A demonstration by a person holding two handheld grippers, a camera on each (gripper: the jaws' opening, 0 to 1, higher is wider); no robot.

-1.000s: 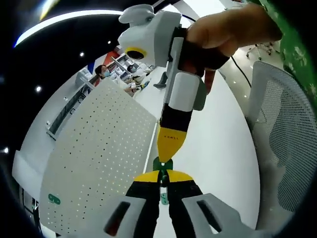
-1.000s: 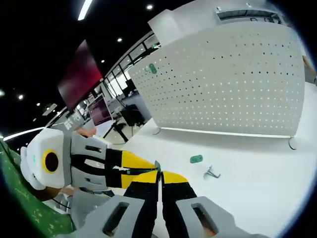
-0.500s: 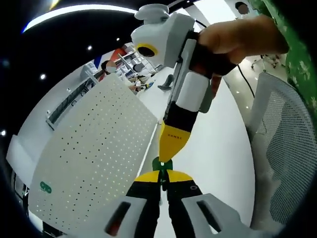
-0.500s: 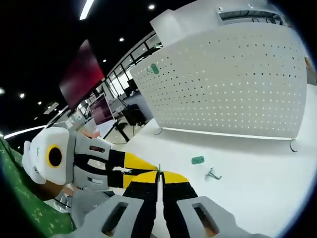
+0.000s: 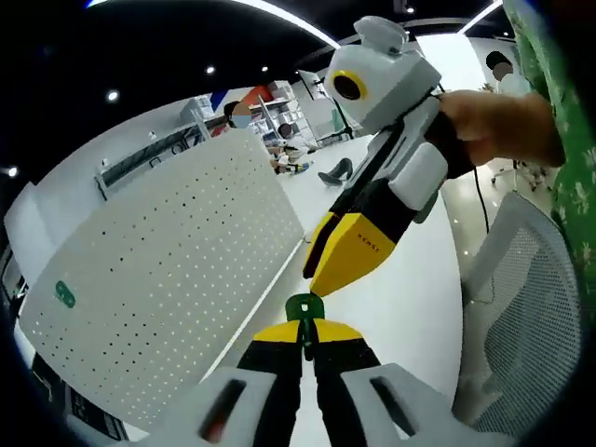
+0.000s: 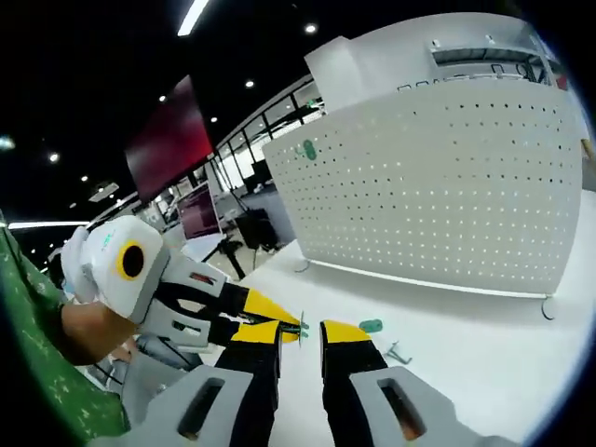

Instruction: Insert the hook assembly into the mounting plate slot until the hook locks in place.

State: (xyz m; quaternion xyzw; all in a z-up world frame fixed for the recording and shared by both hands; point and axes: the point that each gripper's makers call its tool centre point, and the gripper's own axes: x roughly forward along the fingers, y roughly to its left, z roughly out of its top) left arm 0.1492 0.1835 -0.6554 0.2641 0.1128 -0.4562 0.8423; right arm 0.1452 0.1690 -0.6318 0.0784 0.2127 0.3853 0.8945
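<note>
Hook assembly [image 5: 304,307] — a small green plastic piece with a thin metal hook — sits pinched at the closed yellow tips of the left gripper [image 5: 304,328], held up in the air in front of the white pegboard mounting plate [image 5: 158,307]. The right gripper [image 6: 300,328] hangs just beside it with its jaws parted, holding nothing. It looks light and rigid, likely slick on its plastic faces, and the wire hook could bend or twist if levered; the flat green body is probably the place to grip. Below the pegboard, on the white bench [image 6: 466,363], lie a spare green piece [image 6: 371,325] and a loose metal hook [image 6: 397,353].
</note>
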